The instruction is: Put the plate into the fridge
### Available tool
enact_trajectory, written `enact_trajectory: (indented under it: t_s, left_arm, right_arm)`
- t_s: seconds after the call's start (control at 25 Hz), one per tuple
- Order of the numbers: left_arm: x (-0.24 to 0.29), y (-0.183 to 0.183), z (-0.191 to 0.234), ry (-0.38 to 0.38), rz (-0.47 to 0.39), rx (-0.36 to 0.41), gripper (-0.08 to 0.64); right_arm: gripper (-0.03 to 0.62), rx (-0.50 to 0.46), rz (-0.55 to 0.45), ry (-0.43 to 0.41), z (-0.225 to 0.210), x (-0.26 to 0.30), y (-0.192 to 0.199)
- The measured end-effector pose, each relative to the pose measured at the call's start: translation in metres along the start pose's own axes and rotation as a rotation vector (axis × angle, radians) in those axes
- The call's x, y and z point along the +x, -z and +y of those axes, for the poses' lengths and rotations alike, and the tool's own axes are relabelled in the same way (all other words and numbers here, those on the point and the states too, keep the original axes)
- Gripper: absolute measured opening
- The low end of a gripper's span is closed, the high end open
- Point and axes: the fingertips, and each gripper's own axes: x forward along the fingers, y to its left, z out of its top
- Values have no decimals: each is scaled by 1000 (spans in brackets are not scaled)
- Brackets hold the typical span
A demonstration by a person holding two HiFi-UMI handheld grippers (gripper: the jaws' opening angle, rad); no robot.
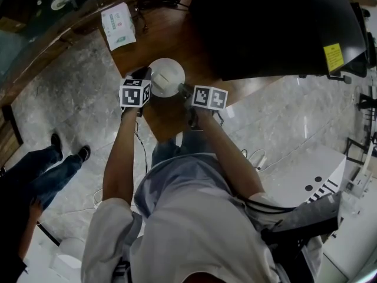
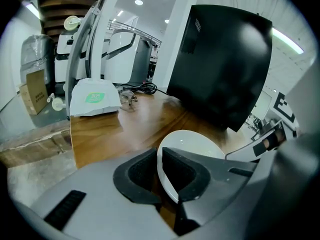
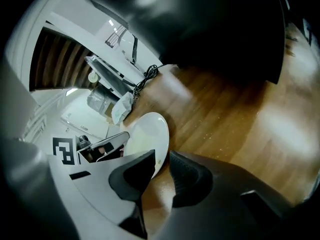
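A white plate [image 1: 166,77] hangs tilted over the wooden table [image 1: 162,118], in front of the black fridge [image 1: 277,28], whose door is shut. My left gripper [image 1: 146,75] is shut on the plate's left rim; in the left gripper view the rim [image 2: 165,181] sits pinched between the pads of that gripper [image 2: 159,170]. My right gripper [image 1: 184,89] is at the plate's right rim. In the right gripper view the plate [image 3: 147,134] lies against one jaw of that gripper [image 3: 162,166], and wood shows between it and the other jaw.
A white and green tissue pack [image 1: 118,25] and a black cable [image 1: 159,3] lie at the table's far end. The fridge [image 2: 225,69] fills the table's right side. A person's legs [image 1: 41,164] stand on the grey floor at left. White equipment [image 1: 330,181] stands at right.
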Motion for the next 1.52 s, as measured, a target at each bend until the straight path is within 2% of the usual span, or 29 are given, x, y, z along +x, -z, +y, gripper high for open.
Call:
enact_trajectory:
  t_s: [0.28, 0.4, 0.56, 0.84, 1.08, 1.28, 1.44, 1.52]
  left_arm:
    - [2, 0, 0, 6, 9, 4, 23]
    - [2, 0, 0, 2, 8, 5, 23]
    - [2, 0, 0, 3, 9, 6, 23]
    - [3, 3, -3, 20, 13, 12, 23]
    - [-7, 1, -5, 48, -44, -57, 22]
    - [-19, -1, -9, 54, -94, -80, 23]
    - [-26, -2, -14, 70, -126, -110, 23]
    - [-29, -5, -17, 77, -150, -120, 23]
  right_arm:
    - [87, 109, -7, -75, 5, 8, -2]
    - [60, 144, -13, -111, 4, 8, -4]
    - [44, 182, -41, -188, 7, 4, -8]
    - [23, 269, -87, -373, 16, -7, -20]
    - [23, 265, -102, -439, 22, -15, -23]
    - [23, 260, -119, -478, 26, -25, -27]
    - [23, 237, -155, -555, 36, -39, -33]
    - [23, 254, -175, -567, 34, -47, -36]
